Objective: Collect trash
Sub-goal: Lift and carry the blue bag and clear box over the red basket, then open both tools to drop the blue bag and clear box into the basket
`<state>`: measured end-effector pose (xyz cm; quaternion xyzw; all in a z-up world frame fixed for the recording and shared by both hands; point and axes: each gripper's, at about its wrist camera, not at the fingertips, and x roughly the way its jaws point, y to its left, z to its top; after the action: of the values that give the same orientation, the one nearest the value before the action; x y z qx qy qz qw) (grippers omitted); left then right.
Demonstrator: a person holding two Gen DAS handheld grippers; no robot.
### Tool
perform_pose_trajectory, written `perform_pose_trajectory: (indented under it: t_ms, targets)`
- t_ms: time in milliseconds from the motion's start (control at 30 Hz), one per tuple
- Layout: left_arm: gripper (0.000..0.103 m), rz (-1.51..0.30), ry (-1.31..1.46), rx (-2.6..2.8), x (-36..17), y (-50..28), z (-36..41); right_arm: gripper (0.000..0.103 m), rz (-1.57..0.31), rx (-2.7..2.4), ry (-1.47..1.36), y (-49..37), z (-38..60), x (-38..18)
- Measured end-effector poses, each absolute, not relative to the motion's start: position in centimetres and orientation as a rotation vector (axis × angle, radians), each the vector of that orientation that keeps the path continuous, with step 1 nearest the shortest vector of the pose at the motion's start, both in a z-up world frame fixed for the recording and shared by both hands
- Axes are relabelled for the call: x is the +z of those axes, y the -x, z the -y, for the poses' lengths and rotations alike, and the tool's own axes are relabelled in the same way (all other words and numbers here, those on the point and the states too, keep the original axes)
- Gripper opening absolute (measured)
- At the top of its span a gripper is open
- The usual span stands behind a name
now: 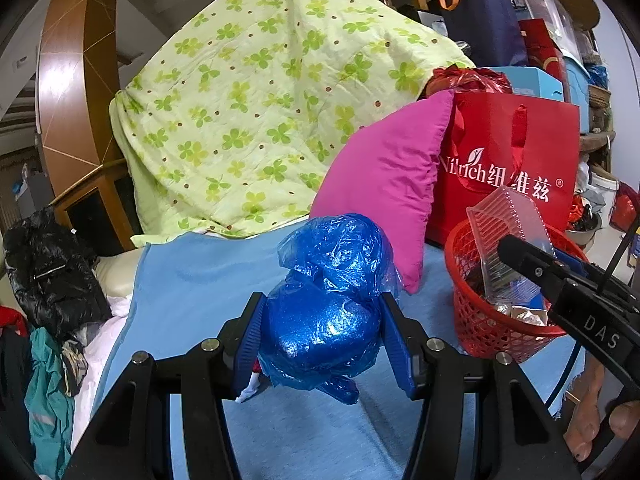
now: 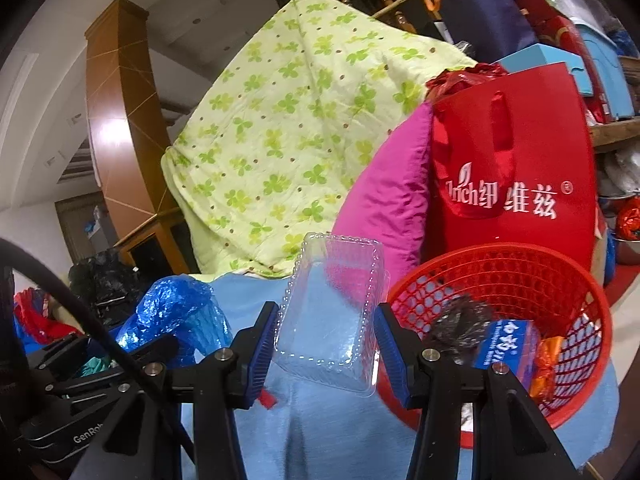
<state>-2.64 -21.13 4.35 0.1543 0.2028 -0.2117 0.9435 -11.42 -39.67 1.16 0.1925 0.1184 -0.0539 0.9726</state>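
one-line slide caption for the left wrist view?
Left gripper clamps a blue plastic bag above the light-blue cloth, red basket at right.

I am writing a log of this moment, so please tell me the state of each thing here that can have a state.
Left gripper: shut on the blue plastic bag.
Blue plastic bag: crumpled, held above the blue cloth.
Right gripper: its fingers are on both sides of the clear plastic box; contact is unclear.
Clear plastic box: empty, tilted, left of the basket.
Red basket: upright, partly filled with wrappers.
Red paper bag: upright, stuffed.
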Motion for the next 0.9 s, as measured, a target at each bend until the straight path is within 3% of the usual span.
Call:
perform_pose_trajectory:
  t_ms: [900]
  targets:
    - [0.058,-0.363,-0.292,-0.674,5.6,4.1,27.5,0.053,-0.15,-0.343,-0.648,16.4,49.4,0.4]
